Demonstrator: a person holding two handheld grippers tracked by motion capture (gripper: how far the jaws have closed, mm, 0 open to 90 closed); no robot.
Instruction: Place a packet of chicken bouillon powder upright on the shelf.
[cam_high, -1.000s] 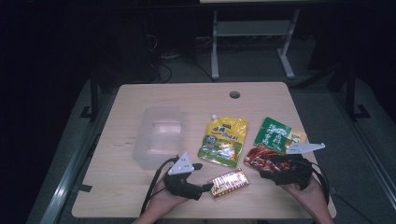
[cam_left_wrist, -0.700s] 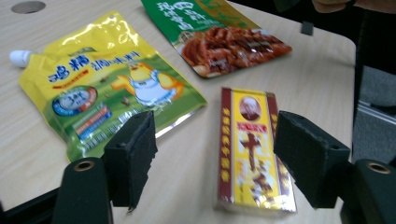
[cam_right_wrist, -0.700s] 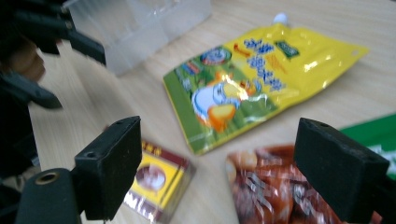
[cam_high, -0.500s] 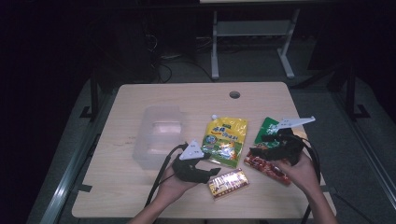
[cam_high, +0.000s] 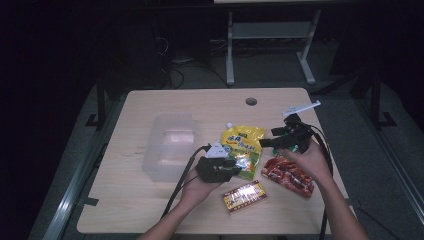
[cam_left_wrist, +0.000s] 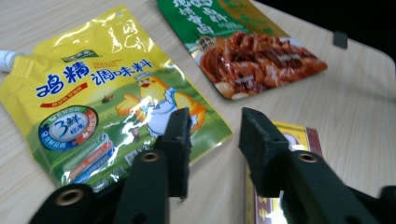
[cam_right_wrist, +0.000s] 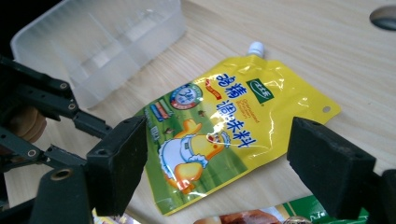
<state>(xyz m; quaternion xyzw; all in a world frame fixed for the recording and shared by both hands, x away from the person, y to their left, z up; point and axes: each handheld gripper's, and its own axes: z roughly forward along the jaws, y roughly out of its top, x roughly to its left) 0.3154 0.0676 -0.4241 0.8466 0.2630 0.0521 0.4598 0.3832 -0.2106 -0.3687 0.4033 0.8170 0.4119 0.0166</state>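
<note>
1. The table (cam_high: 150, 210) is pale wood with a smooth, matt grain.
2. The yellow pouch (cam_right_wrist: 233, 126) is glossy plastic film, creased and catching glare.
3. The box (cam_right_wrist: 98, 42) is frosted, translucent plastic.
4. The left gripper (cam_left_wrist: 212, 140) has matt black, rough-textured pads (cam_left_wrist: 180, 135).
5. The red packet (cam_high: 288, 175) looks shiny.

This looks like a lab or test room, not a home. A plain wooden table (cam_high: 165, 210) with a round cable hole (cam_high: 251, 101) at 12 o'clock stands on a grey floor (cam_high: 360, 125). The room around it is very dark. Behind the table, at 12 o'clock, stands a white metal frame (cam_high: 267, 37), and loose cables (cam_high: 175, 67) lie on the floor at 11 o'clock. Metal rails (cam_high: 75, 200) run along the table at 9 and 3 o'clock.
</note>
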